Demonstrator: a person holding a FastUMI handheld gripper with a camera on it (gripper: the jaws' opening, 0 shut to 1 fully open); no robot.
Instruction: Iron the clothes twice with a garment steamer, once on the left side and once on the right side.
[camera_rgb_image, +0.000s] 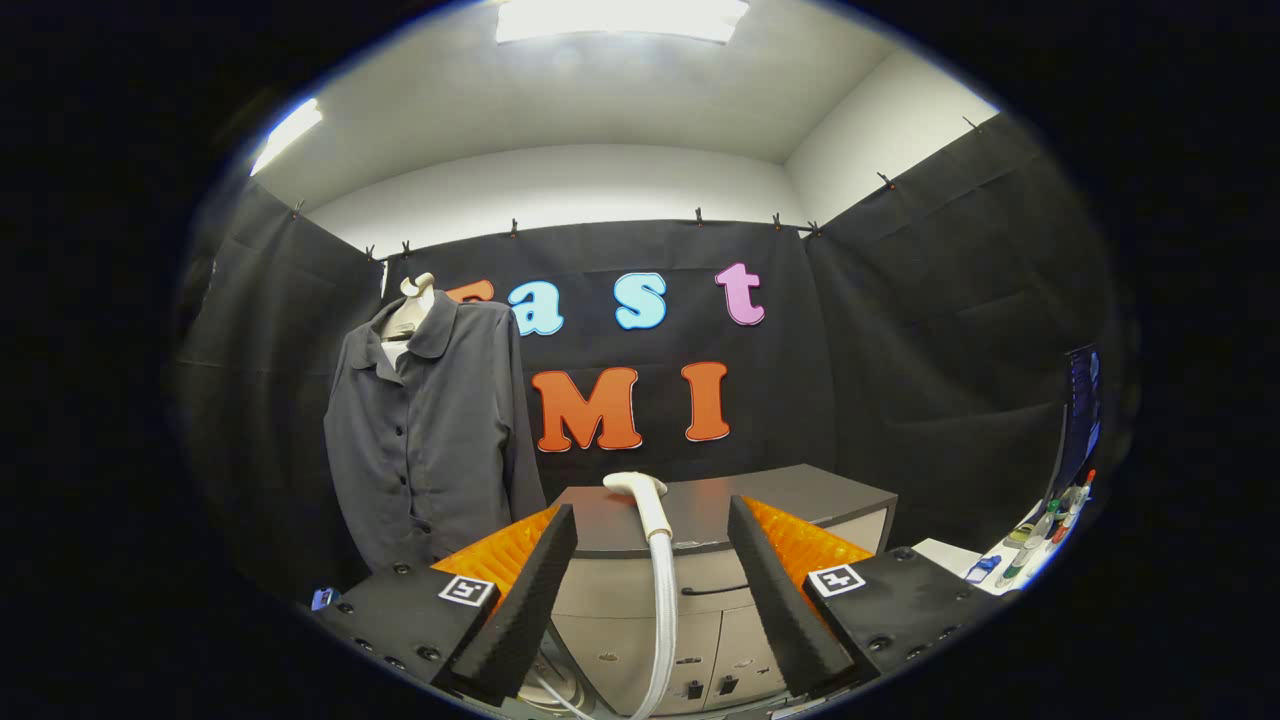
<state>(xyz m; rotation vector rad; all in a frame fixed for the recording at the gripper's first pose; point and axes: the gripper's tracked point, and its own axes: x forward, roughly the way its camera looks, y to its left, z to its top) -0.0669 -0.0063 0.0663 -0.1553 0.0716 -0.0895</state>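
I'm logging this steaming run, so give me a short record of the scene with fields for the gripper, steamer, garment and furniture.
gripper: gripper open, fingers spread, holding nothing
steamer: white steamer head on its hose, upright between the fingers, touched by neither
garment: dark grey shirt, buttoned, on a mannequin beyond the left finger
furniture: grey cabinet behind the steamer
task state: steamer not yet grasped

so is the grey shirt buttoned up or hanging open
Buttoned: the grey collared shirt on the white mannequin has its front closed, collar apart. The gripper is open.
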